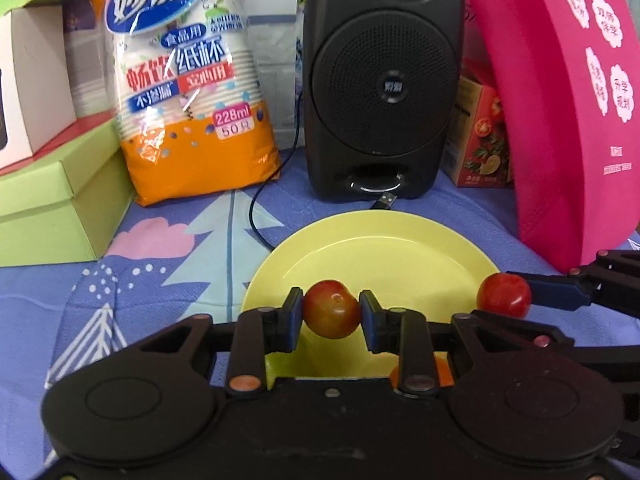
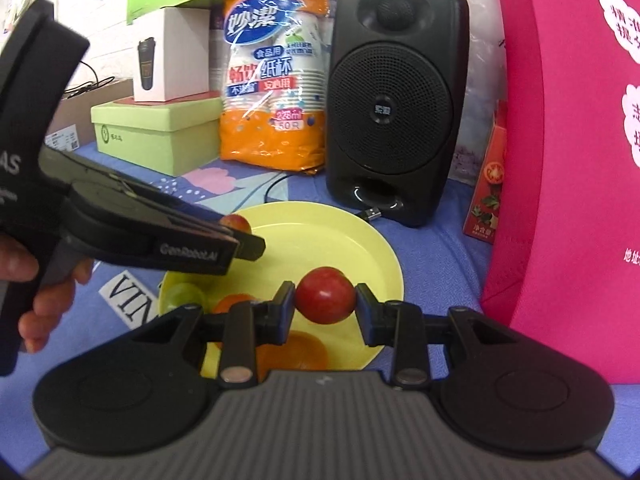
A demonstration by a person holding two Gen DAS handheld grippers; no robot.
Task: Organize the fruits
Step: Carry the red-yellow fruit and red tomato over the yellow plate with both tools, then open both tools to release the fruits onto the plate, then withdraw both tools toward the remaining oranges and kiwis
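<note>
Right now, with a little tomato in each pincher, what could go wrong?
1. The left gripper and right gripper each pinch a round tomato by its sides; squeezing harder might squash it.
2. The right-hand tomato hangs near the yellow plate rim, so it could roll off when dropped.
3. Other fruit already lies on the plate and may get bumped.

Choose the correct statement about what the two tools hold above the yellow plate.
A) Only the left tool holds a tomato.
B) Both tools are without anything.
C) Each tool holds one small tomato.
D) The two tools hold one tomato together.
C: the left tool clamps a reddish-green tomato, and the right tool clamps a red tomato, both over the yellow plate.
</note>
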